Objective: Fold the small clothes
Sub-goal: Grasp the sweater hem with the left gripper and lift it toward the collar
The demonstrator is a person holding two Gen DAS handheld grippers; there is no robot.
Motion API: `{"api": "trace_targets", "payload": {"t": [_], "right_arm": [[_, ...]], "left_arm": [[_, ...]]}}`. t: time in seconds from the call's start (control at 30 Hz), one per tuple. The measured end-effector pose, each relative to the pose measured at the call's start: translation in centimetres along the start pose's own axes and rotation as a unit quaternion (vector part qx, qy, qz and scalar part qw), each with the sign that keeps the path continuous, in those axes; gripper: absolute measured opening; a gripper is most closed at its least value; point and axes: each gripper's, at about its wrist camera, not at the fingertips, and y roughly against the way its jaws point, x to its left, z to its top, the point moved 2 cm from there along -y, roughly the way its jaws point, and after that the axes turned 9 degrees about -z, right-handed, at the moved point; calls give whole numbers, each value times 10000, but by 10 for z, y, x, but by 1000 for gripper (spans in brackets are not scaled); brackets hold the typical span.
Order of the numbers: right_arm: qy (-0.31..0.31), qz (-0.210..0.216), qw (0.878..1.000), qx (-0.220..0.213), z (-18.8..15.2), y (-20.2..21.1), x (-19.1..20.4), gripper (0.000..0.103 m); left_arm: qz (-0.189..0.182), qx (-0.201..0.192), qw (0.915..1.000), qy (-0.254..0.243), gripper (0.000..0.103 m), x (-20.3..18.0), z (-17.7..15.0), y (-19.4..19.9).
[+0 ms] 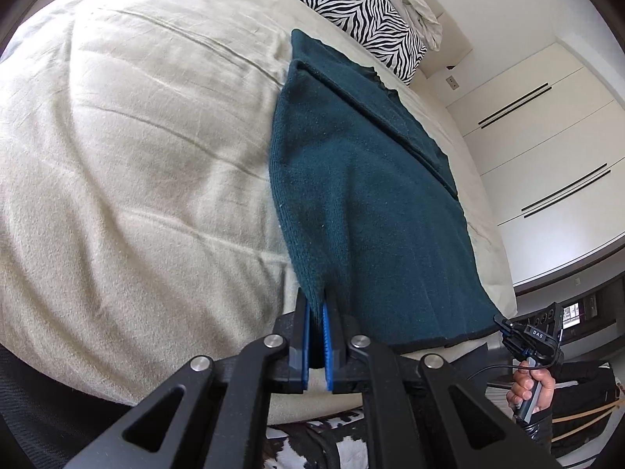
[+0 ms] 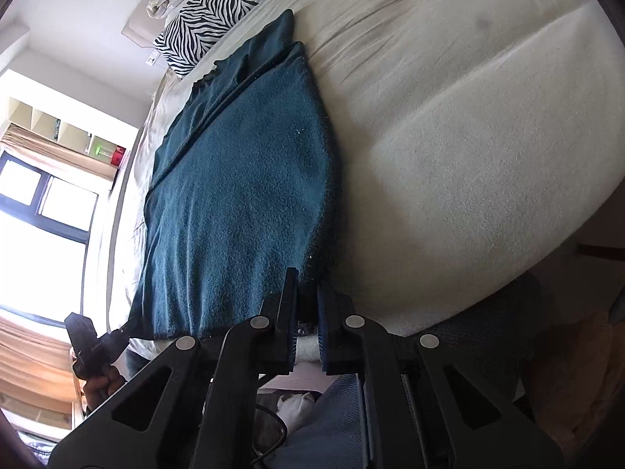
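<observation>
— Where's the teal knit garment (image 1: pixel 363 195) lying?

— On the cream bed (image 1: pixel 136 156), stretched lengthwise, its far end reaching toward the zebra pillow (image 1: pixel 363 19). One long side is folded over onto the garment's middle.

— And the left tongs (image 1: pixel 317 336)?

— Clamped on one near corner of the garment, blue pads pinching the knit.

— The right tongs (image 2: pixel 306 332)?

— Closed on the garment's other near corner; the cloth runs right down between the pads. In the left view a hand (image 1: pixel 531 385) grips that tool's handle, just past the garment's hem.
</observation>
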Motion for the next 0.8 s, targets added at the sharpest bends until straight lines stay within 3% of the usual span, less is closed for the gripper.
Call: {"api": "trace_targets", "payload": {"t": [0.2, 0.3, 0.57, 0.8], "right_arm": [[-32, 796, 9958, -453, 25, 25, 29, 7], [-93, 854, 9950, -511, 36, 26, 35, 7], [-433, 1300, 9866, -889, 74, 34, 45, 7], [-558, 1325, 9825, -1187, 128, 27, 56, 7]], "left_arm": [[-607, -476, 9966, 276, 7, -7, 26, 25], [-892, -685, 9928, 401, 7, -12, 38, 35], [-1218, -1055, 9854, 544, 7, -18, 71, 44], [-1528, -1313, 9771, 684, 7, -23, 114, 40]]}}
